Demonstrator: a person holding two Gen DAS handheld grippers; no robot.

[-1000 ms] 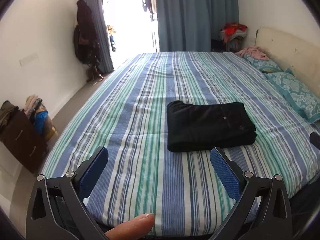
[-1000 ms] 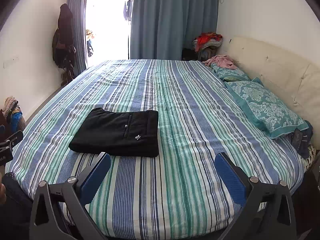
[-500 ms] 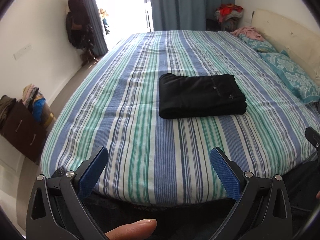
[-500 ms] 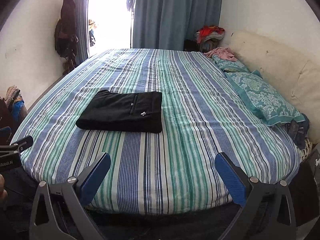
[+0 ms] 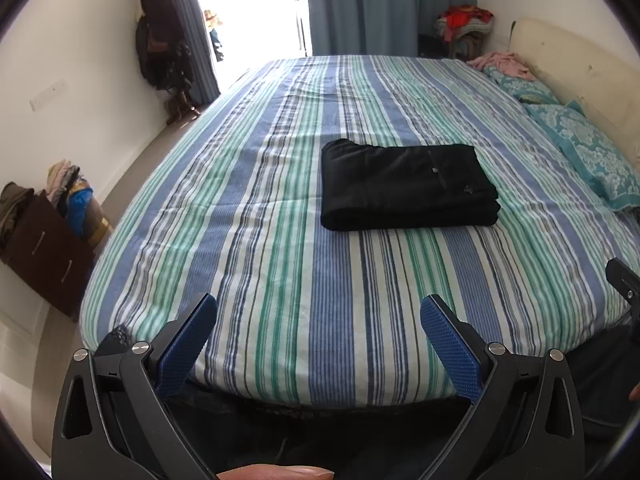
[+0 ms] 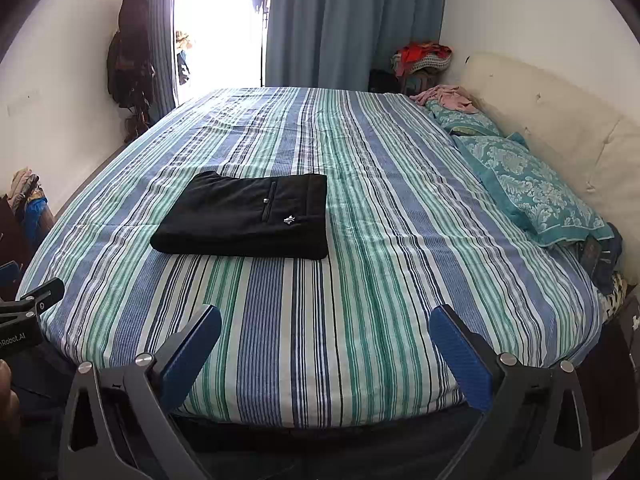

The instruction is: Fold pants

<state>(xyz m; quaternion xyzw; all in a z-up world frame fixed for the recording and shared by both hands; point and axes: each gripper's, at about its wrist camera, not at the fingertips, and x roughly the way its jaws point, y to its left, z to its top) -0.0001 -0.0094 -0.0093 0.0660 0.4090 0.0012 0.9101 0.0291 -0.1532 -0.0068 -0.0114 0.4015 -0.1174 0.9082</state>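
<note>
The black pants (image 5: pixel 408 186) lie folded into a neat rectangle on the striped bed (image 5: pixel 304 296); they also show in the right wrist view (image 6: pixel 248 216), with a small white logo on top. My left gripper (image 5: pixel 318 316) is open and empty, held back over the bed's near edge, well short of the pants. My right gripper (image 6: pixel 326 326) is open and empty too, over the near edge, to the right of the pants. Part of the left gripper (image 6: pixel 28 314) shows at the left of the right wrist view.
Teal patterned pillows (image 6: pixel 528 188) and a cream headboard (image 6: pixel 560 120) lie along the bed's right side. A brown drawer unit (image 5: pixel 44 248) piled with clothes stands left of the bed. Blue curtains (image 6: pixel 352 24) and a bright doorway are at the back.
Both grippers have pulled back from the bed, so the pants look farther away and the bed's near edge has come into view. The pants have not moved.
</note>
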